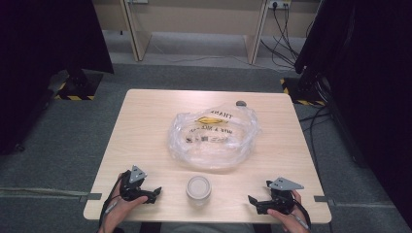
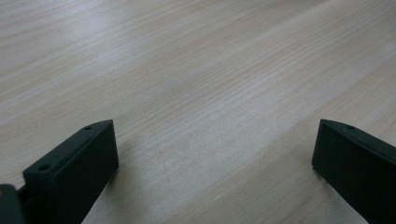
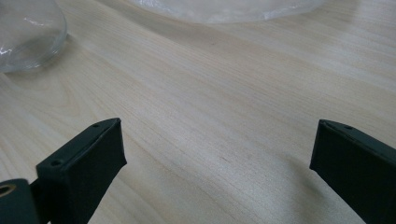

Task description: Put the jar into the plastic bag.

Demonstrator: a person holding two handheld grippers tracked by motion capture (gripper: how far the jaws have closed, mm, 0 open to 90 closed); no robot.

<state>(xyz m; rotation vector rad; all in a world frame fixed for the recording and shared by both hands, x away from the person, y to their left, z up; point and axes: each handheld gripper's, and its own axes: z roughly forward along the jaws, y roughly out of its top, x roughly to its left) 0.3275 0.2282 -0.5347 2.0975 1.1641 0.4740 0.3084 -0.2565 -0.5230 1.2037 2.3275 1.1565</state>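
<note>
The glass jar [image 1: 198, 190] stands upright near the front edge of the worktop [image 1: 145, 126], between the two tongs and touching neither. Left of it, the left tongs [image 1: 154, 194] rest low on the wood in the person's left hand [image 1: 121, 206], jaws spread wide with bare worktop between them in the left gripper view, gripping nothing. Just behind the jar lies a crumpled clear plastic bag [image 1: 212, 136] with yellow and black print, its mouth open upward, and a small dark round object [image 1: 241, 103] sits at the bag's far edge. To the right, the right tongs [image 1: 253, 203] also lie low, jaws wide apart and empty; in the right gripper view the jar's rounded glass wall [image 3: 28, 35] shows at upper left and the bag's edge [image 3: 224, 9] along the top. As I judge it, the risk lies in the jar: smooth, curved glass could slip out of flat jaws if pinched off centre, and being so near the front edge, a sideways nudge could tip or roll it off. The limp bag could also collapse or slide when touched.
</note>
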